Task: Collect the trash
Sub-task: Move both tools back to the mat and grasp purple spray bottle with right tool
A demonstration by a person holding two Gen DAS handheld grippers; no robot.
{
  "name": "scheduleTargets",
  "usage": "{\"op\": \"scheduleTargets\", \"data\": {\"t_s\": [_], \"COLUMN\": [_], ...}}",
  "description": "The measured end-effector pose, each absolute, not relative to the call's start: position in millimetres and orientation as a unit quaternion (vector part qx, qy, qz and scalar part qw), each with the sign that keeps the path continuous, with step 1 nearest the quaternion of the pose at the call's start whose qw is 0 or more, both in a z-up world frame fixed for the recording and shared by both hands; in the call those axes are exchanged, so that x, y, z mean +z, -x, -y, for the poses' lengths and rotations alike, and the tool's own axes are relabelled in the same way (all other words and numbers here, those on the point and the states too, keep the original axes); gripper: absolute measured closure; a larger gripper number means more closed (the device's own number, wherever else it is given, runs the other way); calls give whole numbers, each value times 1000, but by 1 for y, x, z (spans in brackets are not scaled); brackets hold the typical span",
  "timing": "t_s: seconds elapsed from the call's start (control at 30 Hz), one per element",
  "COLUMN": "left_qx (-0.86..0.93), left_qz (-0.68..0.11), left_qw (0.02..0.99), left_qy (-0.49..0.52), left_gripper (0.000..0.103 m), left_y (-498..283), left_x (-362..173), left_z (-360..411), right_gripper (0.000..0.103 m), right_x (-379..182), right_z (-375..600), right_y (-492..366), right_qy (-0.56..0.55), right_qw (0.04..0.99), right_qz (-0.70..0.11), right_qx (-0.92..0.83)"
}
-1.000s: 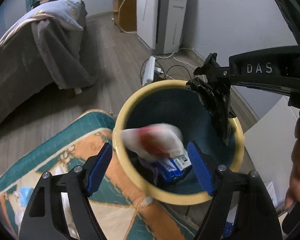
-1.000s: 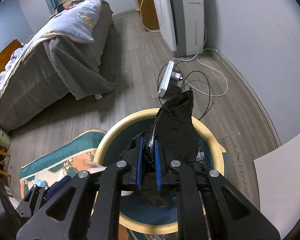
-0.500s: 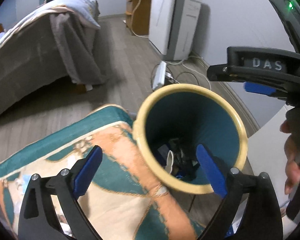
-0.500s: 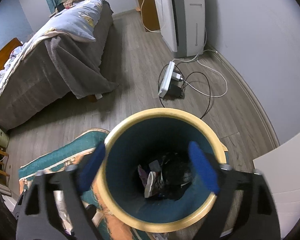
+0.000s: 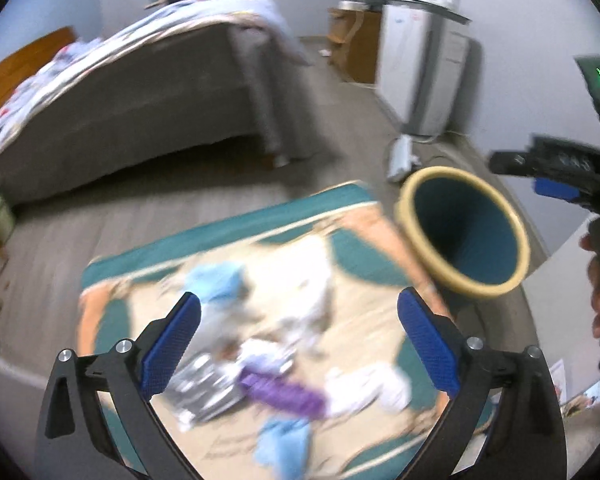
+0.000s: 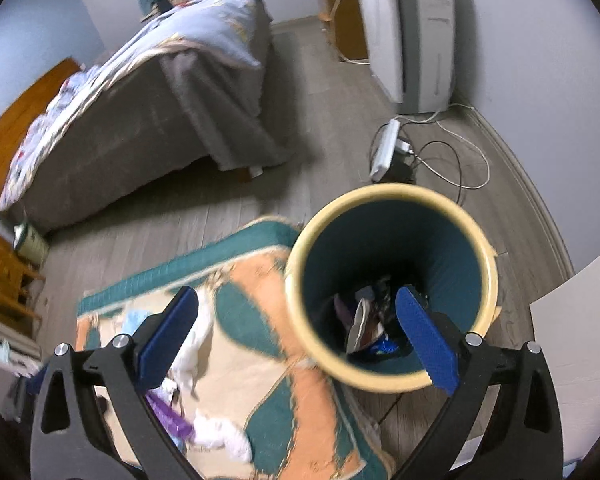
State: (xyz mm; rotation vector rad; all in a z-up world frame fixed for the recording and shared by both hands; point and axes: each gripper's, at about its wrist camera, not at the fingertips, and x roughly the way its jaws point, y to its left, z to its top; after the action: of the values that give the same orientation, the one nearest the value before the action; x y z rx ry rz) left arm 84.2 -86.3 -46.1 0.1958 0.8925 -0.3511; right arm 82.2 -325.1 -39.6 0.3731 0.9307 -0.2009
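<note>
A teal bin with a yellow rim (image 6: 388, 384) stands at the rug's edge; it also shows in the left wrist view (image 5: 484, 284). Wrappers and a black bag (image 6: 366, 322) lie at its bottom. My right gripper (image 6: 296, 336) is open and empty above the bin's near rim. My left gripper (image 5: 298, 340) is open and empty above the rug, over blurred trash: a silver wrapper (image 5: 204, 388), a purple wrapper (image 5: 284, 392), white tissues (image 5: 364, 384) and blue scraps (image 5: 280, 444). The right gripper (image 5: 560, 176) shows at the right of the left wrist view.
A patterned teal and orange rug (image 6: 260, 360) covers the floor. A bed (image 6: 140, 112) stands behind it. A white appliance (image 6: 412, 36), a power strip and cables (image 6: 388, 148) lie by the wall. A white board (image 6: 580, 320) is at the right.
My right gripper opened and dropped the black bag into the bin. The white and red wrapper fell in from my left gripper, which then swung left over the rug's trash.
</note>
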Motion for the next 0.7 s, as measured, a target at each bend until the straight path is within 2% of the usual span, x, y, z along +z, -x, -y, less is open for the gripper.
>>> {"op": "scheduleTargets", "data": {"t_s": [0.2, 0.4, 0.53, 0.7], "left_qx": [-113, -92, -99, -110], "left_qz": [-423, -442, -468, -499], "left_qw": [896, 887, 874, 850], "left_qy": [-69, -99, -87, -126], "left_gripper": [5, 5, 5, 5], "left_y": [-73, -78, -82, -83], "left_x": [-51, -76, -97, -125], "left_z": [20, -21, -37, -42], "right_gripper": [6, 6, 6, 6], "right_x": [-61, -86, -97, -111], "right_z": [269, 233, 223, 206], "right_y": [-68, -72, -74, -83], "right_qy": [-155, -104, -125, -122], "right_qw": [861, 851, 841, 831], "right_qz": [-479, -512, -523, -539], "right_qx": [-68, -61, -64, -67]}}
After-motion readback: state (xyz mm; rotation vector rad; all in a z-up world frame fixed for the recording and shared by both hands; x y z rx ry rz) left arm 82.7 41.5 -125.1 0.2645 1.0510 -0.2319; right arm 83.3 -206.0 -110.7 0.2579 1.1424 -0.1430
